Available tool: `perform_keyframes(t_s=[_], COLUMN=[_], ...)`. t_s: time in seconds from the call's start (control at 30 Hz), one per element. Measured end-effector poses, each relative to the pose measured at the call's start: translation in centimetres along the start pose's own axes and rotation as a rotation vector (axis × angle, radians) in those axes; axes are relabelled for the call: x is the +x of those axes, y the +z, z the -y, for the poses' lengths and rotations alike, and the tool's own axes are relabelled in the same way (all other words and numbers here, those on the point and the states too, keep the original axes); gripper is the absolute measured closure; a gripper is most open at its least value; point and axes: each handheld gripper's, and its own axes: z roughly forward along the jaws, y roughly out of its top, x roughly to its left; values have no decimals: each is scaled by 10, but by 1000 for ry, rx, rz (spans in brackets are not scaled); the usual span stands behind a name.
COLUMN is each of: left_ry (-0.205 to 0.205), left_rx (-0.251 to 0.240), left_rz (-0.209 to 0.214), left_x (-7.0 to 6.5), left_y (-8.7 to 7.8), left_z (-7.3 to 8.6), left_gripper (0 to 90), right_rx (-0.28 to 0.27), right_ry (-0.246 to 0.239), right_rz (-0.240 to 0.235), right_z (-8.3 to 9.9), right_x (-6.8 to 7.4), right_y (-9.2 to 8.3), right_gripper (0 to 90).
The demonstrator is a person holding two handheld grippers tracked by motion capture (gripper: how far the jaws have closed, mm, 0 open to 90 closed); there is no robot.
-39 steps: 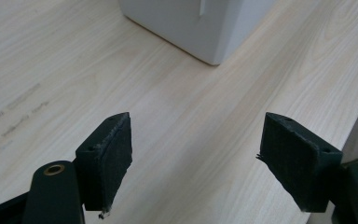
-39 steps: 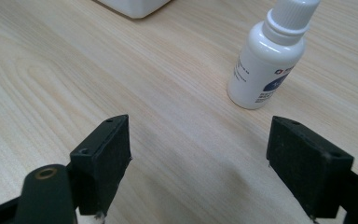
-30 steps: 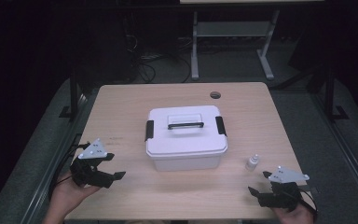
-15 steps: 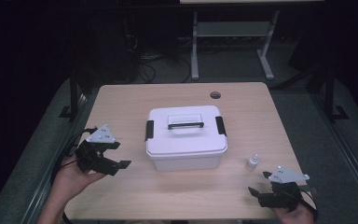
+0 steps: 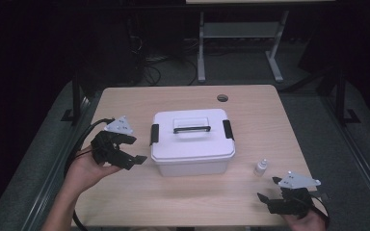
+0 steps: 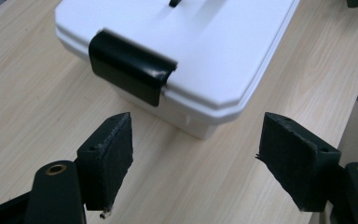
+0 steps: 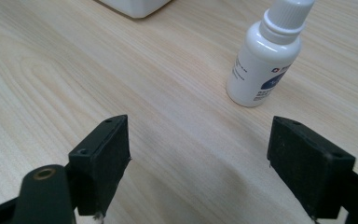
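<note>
A white lidded box [image 5: 191,139] with a black handle and two black side latches stands in the middle of the wooden table [image 5: 183,202]. My left gripper [image 5: 134,150] is open, lifted just left of the box and pointed at its left latch [image 6: 131,66]. The box [image 6: 186,46] lies a short way beyond the jaws in the left gripper view. A small white dropper bottle [image 5: 260,167] stands upright to the right of the box. My right gripper [image 5: 268,195] rests open near the table's front right corner, with the bottle [image 7: 266,60] ahead of it and apart.
A round cable hole [image 5: 222,98] sits near the table's far edge. Beyond the table are a grey carpet, cables and a metal desk frame [image 5: 241,33]. Bare table top lies in front of the box and to its left.
My left gripper has risen and moved forward and right, toward the box's left latch. The right gripper, the box and the bottle have stayed put.
</note>
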Motion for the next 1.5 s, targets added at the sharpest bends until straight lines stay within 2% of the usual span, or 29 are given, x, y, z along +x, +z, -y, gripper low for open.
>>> perform_keyframes(t_s=[0.6, 1.1, 1.5], left_ry=[51, 80, 117], left_rx=[31, 67, 92], left_rz=[23, 35, 66], left_x=[2, 6, 6], left_y=[17, 37, 54], left_z=[-47, -73, -100], left_gripper=[253, 256, 271], right_rx=[7, 4, -5], right_ry=[-3, -4, -3], right_rz=[-20, -21, -29], right_z=[-1, -1, -2], right_x=[2, 2, 2], right_y=[1, 0, 0], right_gripper=[204, 204, 204])
